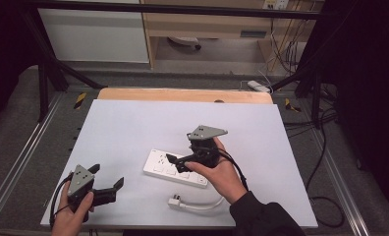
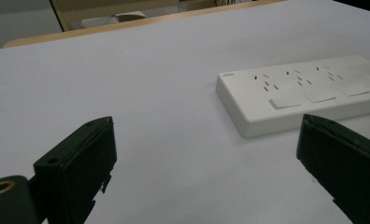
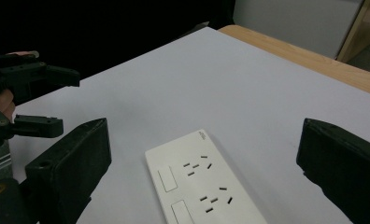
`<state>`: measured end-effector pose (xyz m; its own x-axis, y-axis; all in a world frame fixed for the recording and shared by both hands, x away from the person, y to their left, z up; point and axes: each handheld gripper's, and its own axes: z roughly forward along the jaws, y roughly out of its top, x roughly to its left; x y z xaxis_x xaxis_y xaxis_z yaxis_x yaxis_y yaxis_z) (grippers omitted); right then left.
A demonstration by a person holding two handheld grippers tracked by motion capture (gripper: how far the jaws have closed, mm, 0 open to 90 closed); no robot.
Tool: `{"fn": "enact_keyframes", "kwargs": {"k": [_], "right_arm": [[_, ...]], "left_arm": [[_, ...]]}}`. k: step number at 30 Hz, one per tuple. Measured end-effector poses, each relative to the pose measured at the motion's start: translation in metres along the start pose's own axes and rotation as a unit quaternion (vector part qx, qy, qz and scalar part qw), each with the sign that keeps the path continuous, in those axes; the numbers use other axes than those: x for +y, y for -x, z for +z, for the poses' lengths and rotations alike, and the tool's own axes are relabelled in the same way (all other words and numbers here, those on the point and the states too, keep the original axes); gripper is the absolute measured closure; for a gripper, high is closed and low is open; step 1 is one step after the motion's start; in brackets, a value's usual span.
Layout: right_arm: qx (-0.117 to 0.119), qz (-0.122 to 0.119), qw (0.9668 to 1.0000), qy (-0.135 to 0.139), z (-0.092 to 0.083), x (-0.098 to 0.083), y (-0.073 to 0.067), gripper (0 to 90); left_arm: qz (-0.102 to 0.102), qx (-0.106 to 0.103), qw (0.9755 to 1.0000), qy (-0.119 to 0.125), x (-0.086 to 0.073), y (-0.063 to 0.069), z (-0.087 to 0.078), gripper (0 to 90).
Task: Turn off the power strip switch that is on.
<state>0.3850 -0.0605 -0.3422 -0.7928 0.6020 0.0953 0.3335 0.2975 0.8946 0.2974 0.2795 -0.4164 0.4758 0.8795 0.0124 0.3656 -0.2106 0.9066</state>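
1. The white power strip (image 1: pixel 175 169) lies flat near the middle of the white table (image 1: pixel 133 128), its plug (image 1: pixel 177 201) loose just in front of it, nothing plugged in.
2. The right gripper (image 1: pixel 175 163) hovers over the strip, jaws spread wide and holding nothing.
3. The left gripper (image 1: pixel 106 179) waits well apart at the near left corner, also spread and empty.
4. I'd judge the work barely started.

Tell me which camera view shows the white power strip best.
The high view: the flat white plastic power strip shows with its cord and plug, though the right gripper covers part. The left gripper view shows one end with switches; the right gripper view looks down on one end's sockets.
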Motion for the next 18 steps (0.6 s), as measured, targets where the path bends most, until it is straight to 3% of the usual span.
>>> {"fn": "enact_keyframes", "kwargs": {"k": [14, 18], "right_arm": [[0.001, -0.009, 0.9999, -0.008, 0.016, 0.007, -0.006, 10.2], [0.008, -0.010, 0.9999, -0.010, 0.021, 0.008, -0.008, 19.6]], "left_arm": [[0.001, -0.001, 1.0000, 0.005, 0.001, 0.000, -0.001, 4.8], [0.001, -0.001, 1.0000, 0.005, 0.001, 0.000, -0.001, 4.8]]}}
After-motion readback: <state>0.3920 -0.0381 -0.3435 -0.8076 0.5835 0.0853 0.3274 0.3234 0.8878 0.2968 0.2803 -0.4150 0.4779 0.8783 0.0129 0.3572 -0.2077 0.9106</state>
